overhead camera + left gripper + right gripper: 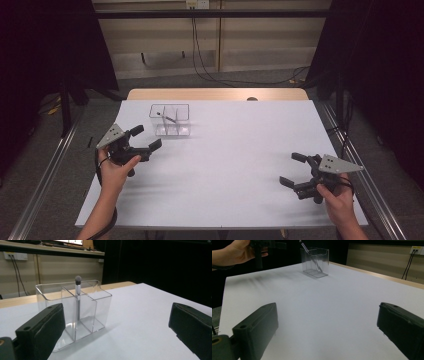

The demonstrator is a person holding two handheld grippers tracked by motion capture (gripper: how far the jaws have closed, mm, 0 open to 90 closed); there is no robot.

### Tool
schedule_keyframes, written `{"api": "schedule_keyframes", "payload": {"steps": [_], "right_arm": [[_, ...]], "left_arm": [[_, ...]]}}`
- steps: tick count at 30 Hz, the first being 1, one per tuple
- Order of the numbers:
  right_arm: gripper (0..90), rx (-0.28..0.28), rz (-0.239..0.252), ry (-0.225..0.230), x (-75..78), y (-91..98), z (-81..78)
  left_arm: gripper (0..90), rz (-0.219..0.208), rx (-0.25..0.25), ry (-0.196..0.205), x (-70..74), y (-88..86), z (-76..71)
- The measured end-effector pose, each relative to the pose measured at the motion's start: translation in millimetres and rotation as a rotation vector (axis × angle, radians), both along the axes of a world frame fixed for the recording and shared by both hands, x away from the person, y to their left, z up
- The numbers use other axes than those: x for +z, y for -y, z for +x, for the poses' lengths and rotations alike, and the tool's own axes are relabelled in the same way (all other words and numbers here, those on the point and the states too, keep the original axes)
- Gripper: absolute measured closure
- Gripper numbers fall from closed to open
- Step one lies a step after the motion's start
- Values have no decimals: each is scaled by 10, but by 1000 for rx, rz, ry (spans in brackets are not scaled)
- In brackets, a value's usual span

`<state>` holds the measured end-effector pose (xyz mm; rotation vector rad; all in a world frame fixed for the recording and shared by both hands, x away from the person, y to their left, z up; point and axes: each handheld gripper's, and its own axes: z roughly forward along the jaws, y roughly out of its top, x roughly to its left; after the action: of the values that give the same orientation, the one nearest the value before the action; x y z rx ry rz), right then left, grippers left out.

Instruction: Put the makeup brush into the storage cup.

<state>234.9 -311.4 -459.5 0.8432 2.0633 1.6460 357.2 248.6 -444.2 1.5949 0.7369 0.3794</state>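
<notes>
A clear plastic holder (170, 120) with compartments stands on the white table (225, 165) at the back left. A thin brush (166, 118) with a dark tip leans inside it; the left gripper view shows the brush (78, 297) upright in the holder (75, 312). My left gripper (145, 139) hovers open just left of and in front of the holder, with nothing between its jaws. Over the table's right front my right gripper (293, 170) is held open and empty, pointing across the table at the holder (315, 262).
A wooden table edge (217, 94) runs behind the white top. Cables (210, 70) hang down the back wall to the floor. Metal rails (45, 180) flank the table on both sides. Dark curtains close off left and right.
</notes>
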Motion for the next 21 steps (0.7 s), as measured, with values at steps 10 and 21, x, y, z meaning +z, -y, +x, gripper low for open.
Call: {"api": "schedule_keyframes", "payload": {"steps": [10,21], "right_arm": [[31,-3,1,2,-1,8,1],[31,-3,2,-1,0,1,-1]], "left_arm": [[0,-10,-31,11,7,16,-82],[0,7,-73,24,3,42,-173]]}}
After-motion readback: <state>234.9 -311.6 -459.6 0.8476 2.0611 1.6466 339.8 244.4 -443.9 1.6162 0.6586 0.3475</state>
